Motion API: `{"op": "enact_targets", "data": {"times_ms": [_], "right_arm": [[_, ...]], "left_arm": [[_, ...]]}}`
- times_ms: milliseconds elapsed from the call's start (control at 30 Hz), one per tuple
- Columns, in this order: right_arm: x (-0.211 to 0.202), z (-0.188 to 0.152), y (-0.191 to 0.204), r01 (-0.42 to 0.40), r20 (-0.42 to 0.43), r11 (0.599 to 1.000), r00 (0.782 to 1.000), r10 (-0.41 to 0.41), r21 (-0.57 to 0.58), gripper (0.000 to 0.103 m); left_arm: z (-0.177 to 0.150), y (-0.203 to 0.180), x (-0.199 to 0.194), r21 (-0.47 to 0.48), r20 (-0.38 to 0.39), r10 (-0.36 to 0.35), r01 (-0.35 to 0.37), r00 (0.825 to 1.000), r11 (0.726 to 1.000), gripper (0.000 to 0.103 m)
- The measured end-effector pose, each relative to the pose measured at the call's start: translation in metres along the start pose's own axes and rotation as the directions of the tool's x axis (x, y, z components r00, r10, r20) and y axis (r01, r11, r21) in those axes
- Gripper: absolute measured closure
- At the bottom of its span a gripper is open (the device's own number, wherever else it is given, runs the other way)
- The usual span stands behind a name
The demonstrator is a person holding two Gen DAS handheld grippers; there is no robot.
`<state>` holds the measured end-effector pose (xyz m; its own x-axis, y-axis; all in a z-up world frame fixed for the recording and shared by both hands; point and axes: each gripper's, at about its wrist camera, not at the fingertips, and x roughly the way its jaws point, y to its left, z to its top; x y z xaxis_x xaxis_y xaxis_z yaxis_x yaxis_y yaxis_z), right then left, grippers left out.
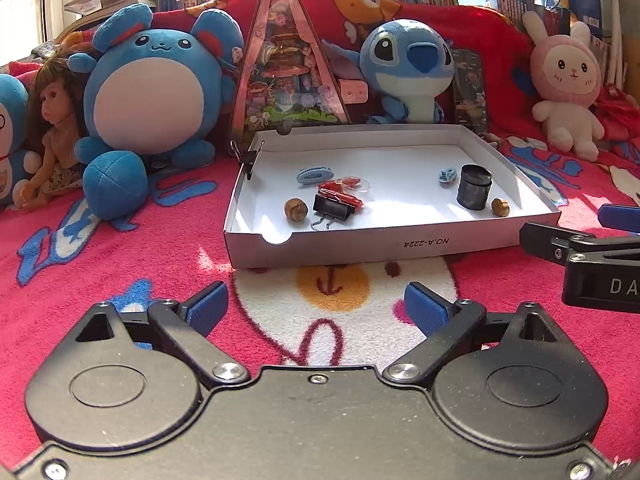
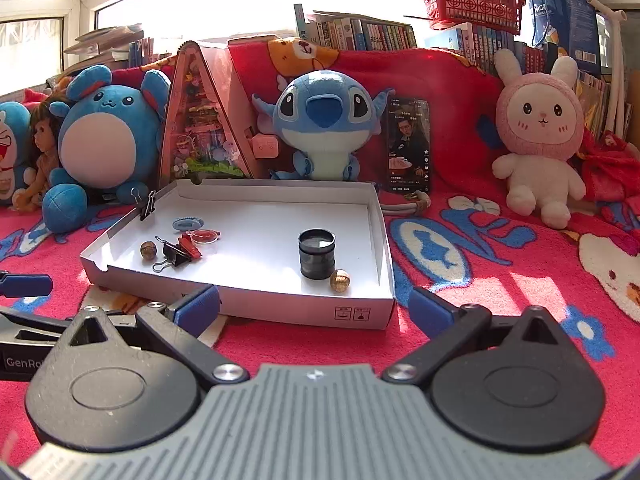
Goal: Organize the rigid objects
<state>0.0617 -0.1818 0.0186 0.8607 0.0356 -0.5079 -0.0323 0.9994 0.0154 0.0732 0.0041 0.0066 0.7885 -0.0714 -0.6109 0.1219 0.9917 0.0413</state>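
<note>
A shallow white box [image 1: 400,245] [image 2: 280,307] lies on the red blanket. In it are a black cylinder [image 1: 474,186] [image 2: 316,253], two gold balls [image 1: 295,208] [image 1: 500,206] [image 2: 340,280] [image 2: 147,249], a black binder clip [image 1: 333,209] [image 2: 173,256], a red piece [image 1: 340,193] [image 2: 189,245], a clear lens [image 2: 205,235], a blue oval [image 1: 314,174] [image 2: 188,223] and a small blue part [image 1: 447,175]. My left gripper [image 1: 316,307] is open and empty before the box's near wall. My right gripper [image 2: 314,307] is open and empty at the box's near corner.
Plush toys line the back: a blue round one [image 1: 152,84], Stitch [image 1: 408,64] [image 2: 324,120], a pink rabbit [image 2: 540,136], and a doll [image 1: 52,128]. A triangular display case [image 1: 286,68] and a phone [image 2: 410,144] stand behind the box. Another clip [image 2: 146,204] grips the box's left rim.
</note>
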Motion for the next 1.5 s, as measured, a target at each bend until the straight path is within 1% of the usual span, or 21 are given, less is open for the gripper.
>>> {"op": "enact_targets", "data": {"times_ms": [200,400,533,800,1000,1500], "right_arm": [[0.006,-0.018,0.006,0.01,-0.015,1.0,1.0,-0.01,-0.01,0.0],[0.016,-0.029,0.008,0.028,-0.037,1.0,0.999,-0.028,-0.006,0.0],[0.021,-0.031,0.011,0.044,-0.042,0.999,0.998,-0.045,-0.018,0.0],[0.036,-0.033,0.017,0.039,-0.142,0.998,0.989,-0.047,-0.057,0.0],[0.038,-0.035,0.009,0.014,-0.161,1.0,0.987,-0.014,-0.005,0.0],[0.039,-0.036,0.01,0.014,-0.161,1.0,0.987,-0.014,-0.006,0.0]], "left_arm": [[-0.013,-0.003,0.011,0.005,-0.016,0.021,-0.021,1.0,1.0,0.008],[-0.017,0.006,0.023,-0.048,-0.026,0.019,-0.02,0.999,0.999,0.008],[-0.018,0.009,0.028,-0.068,-0.025,0.02,-0.022,0.999,0.997,0.003],[-0.019,0.01,0.031,-0.072,-0.028,0.019,-0.021,0.999,0.997,0.0],[-0.018,0.01,0.033,-0.068,-0.032,0.023,-0.025,0.999,0.997,0.0],[-0.019,0.01,0.034,-0.073,-0.03,0.02,-0.022,0.999,0.997,0.0]]}}
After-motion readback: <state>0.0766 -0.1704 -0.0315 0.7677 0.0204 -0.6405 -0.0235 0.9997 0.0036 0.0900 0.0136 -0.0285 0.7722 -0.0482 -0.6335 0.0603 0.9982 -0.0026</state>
